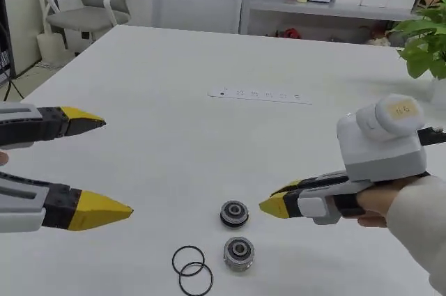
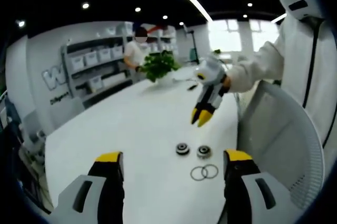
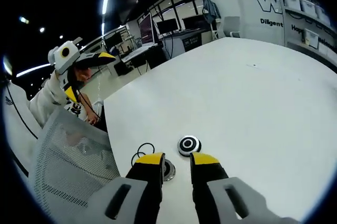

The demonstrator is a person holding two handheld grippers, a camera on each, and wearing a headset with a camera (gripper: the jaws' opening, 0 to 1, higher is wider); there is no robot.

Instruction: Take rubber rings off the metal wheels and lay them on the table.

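Note:
Two metal wheels lie on the white table near its front edge, one behind the other. Two black rubber rings lie flat and overlapping just left of the nearer wheel. My right gripper hovers right of the far wheel, its jaws a narrow gap apart and holding nothing. In the right gripper view the far wheel sits just beyond the right gripper, and the other wheel is partly behind a jaw. My left gripper stands wide open at the left, well away from the wheels and rings.
A flat white strip lies across the table's middle. A potted plant stands at the far right corner. A grey chair and shelves are behind the table. A mesh chair back is close to the near edge.

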